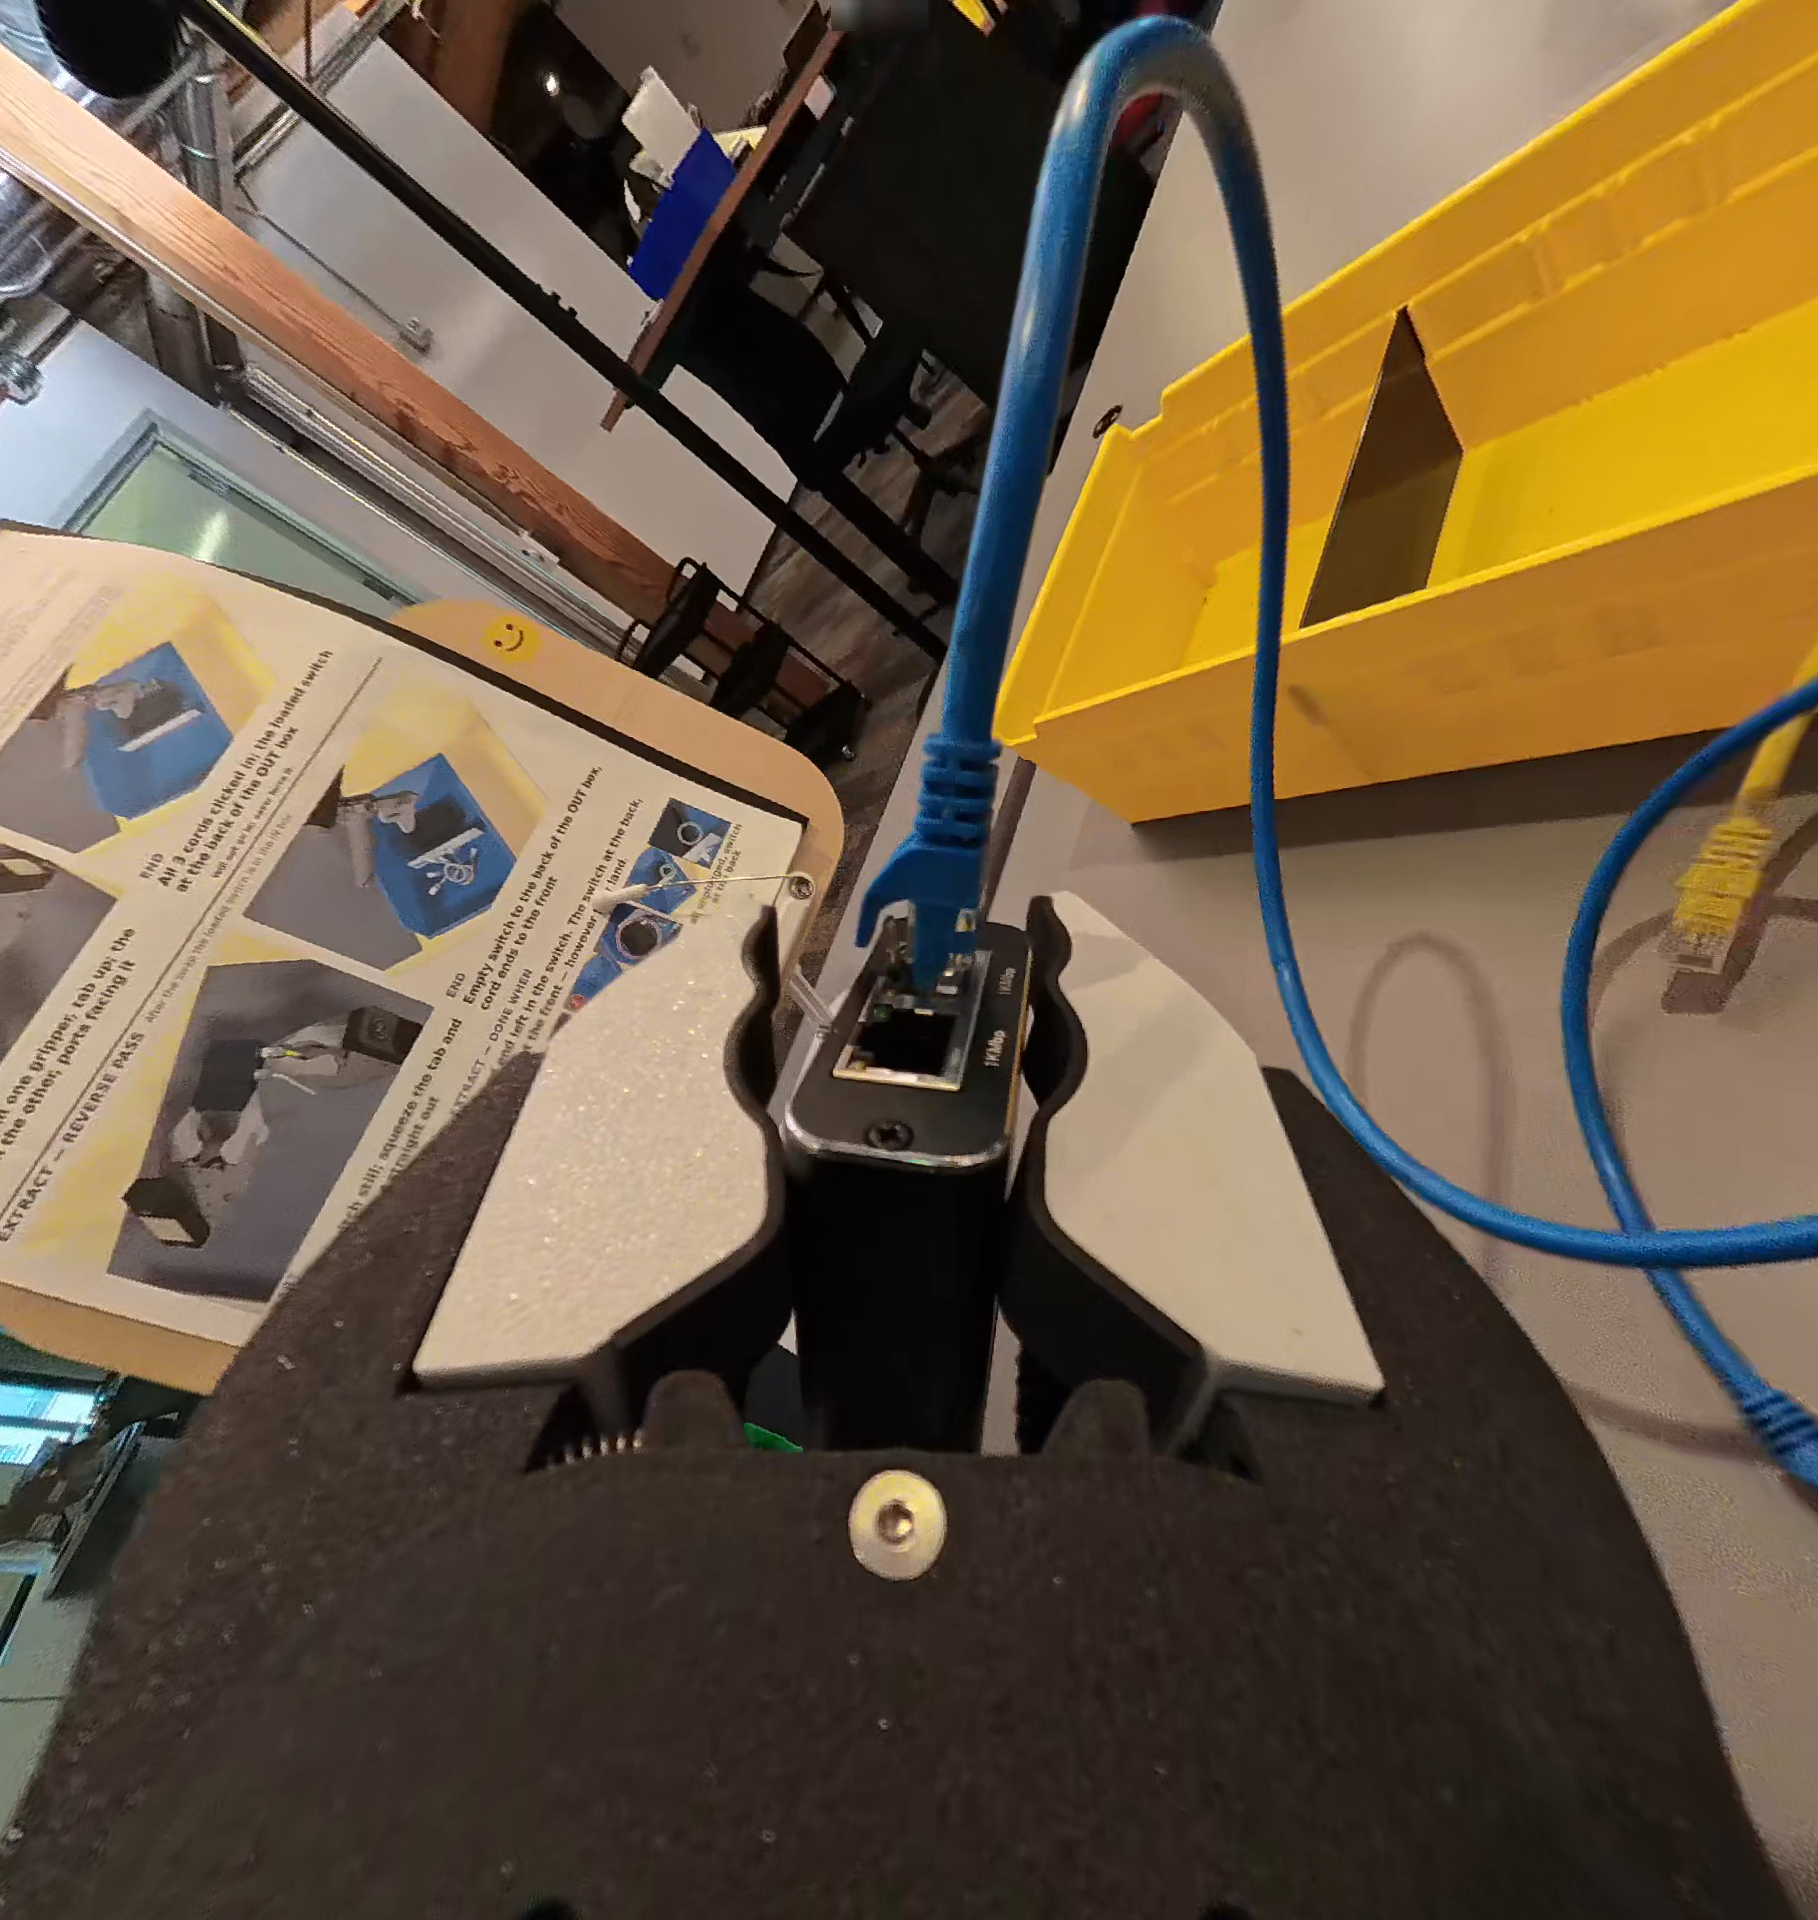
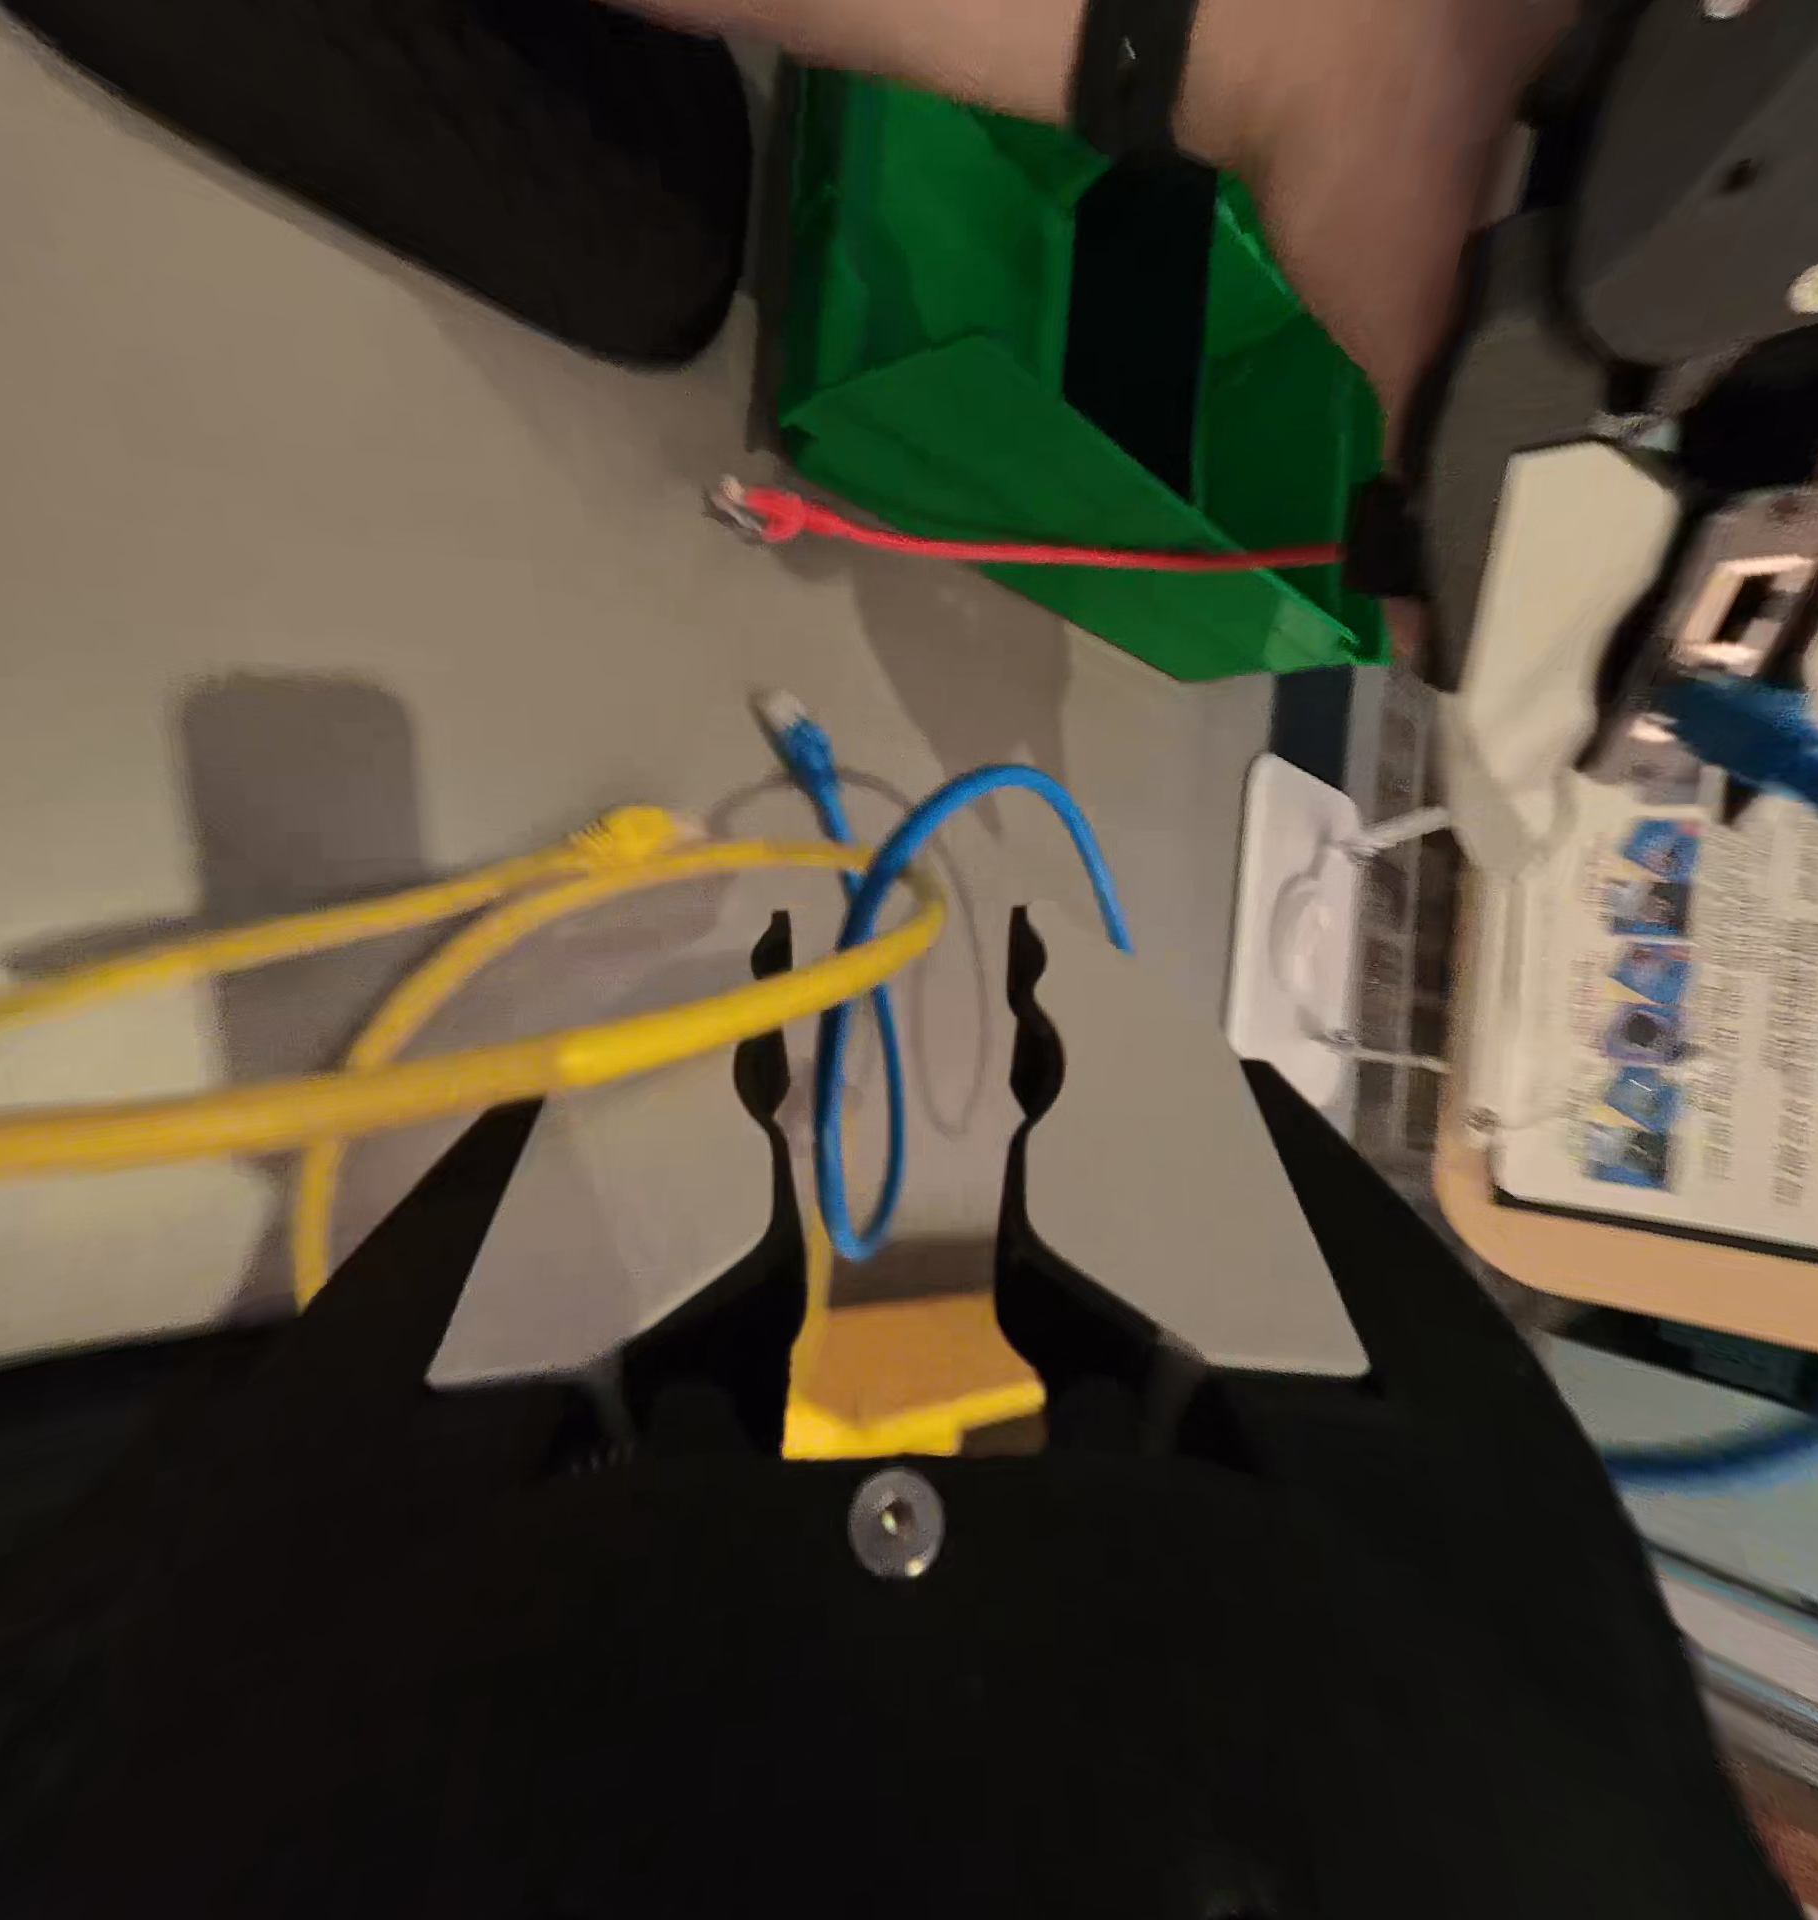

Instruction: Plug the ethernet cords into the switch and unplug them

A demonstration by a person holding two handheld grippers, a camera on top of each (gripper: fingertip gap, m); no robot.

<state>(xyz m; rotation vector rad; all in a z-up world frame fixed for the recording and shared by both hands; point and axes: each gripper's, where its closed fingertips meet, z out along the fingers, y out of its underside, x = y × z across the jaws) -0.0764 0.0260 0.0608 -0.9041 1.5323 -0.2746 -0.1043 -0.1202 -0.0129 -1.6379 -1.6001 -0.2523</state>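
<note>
Between the left gripper's [image 1: 900, 997] fingers [image 1: 759, 997] sits the black switch [image 1: 900, 1174], gripped on both sides with its ports facing away. One end of the blue cord [image 1: 998, 540] stands in the far port; the near port is empty. Its other end [image 2: 799, 740] lies on the grey bench [image 2: 365, 540], near a yellow cord [image 2: 614, 842] and a red cord [image 2: 988, 545] beside a green bin [image 2: 936, 312]. Above the cords, the right gripper [image 2: 894, 997] has its fingers apart, pressing on nothing.
</note>
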